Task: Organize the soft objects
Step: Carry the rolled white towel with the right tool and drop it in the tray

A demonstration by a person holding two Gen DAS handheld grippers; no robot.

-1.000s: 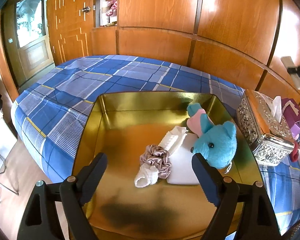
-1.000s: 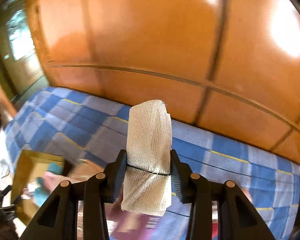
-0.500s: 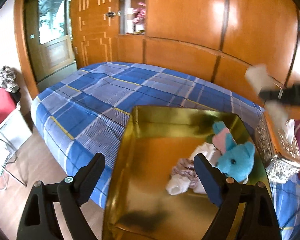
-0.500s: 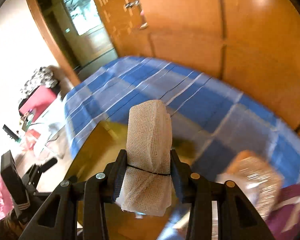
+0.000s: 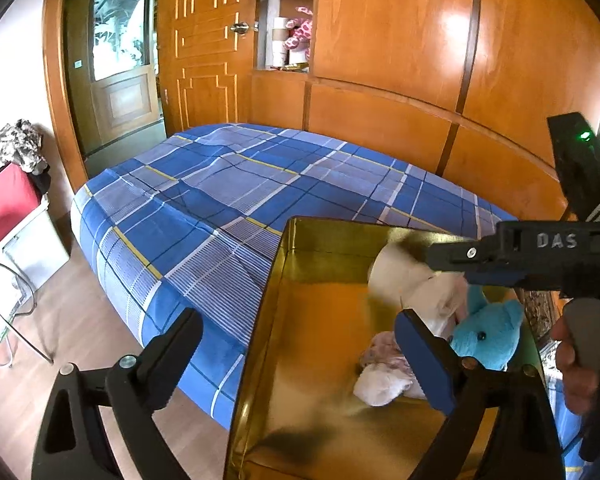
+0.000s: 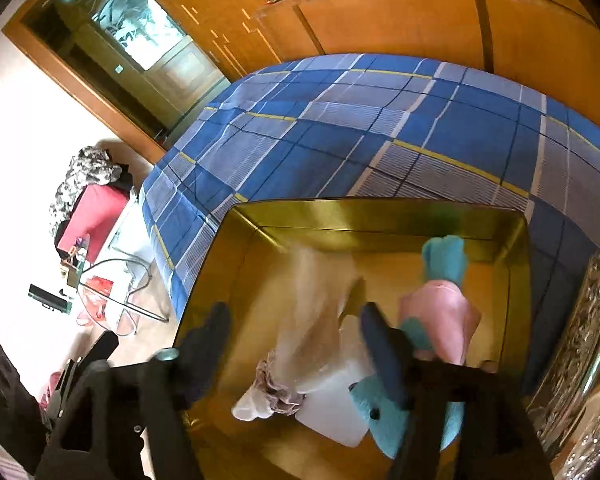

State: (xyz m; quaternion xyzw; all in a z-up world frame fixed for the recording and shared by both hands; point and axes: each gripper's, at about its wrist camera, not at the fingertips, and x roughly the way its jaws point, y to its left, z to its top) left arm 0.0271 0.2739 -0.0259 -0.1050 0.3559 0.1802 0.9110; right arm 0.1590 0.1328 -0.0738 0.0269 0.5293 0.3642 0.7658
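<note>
Through the left wrist camera I see my left gripper (image 5: 300, 354) with its fingers spread wide and nothing between them. The left finger (image 5: 172, 354) hangs over the edge of the bed (image 5: 228, 184) with its blue plaid cover and the wooden floor, and the right finger (image 5: 424, 360) sits over the gold tray (image 5: 276, 320). Just beyond that right finger lie a crumpled pink and white bundle of soft cloth (image 5: 384, 368) and a blue plush toy (image 5: 488, 332). Above and past it a gauze roll (image 5: 404, 276) shows as a pale blur inside the tray's far right corner. The right gripper (image 5: 440, 258) reaches in from the right, pointing leftward over the tray, and it covers part of the roll. Its body carries raised letters reading "DAS", with a green light on the block above. A hand (image 5: 580, 364) grips its handle at the right edge. Wooden wall panels and a door stand behind the bed.

Through the right wrist camera my right gripper (image 6: 292, 344) points steeply down into the tray (image 6: 380, 216). Its fingers have just been opening and now stand released. The gauze roll (image 6: 316, 304) lies between them as a streaked blur, clear of both pads as far as I can tell. Below the roll sit a frilly scrunchie (image 6: 276, 388) and a white pad (image 6: 332, 412). The blue plush toy (image 6: 380, 416) with its pink garment lies behind and beside the right finger (image 6: 384, 352). An embossed silver box (image 6: 580, 352) stands just right of the tray. Far left of the left finger (image 6: 204, 348), a red case and a glass side table stand on the floor.
</note>
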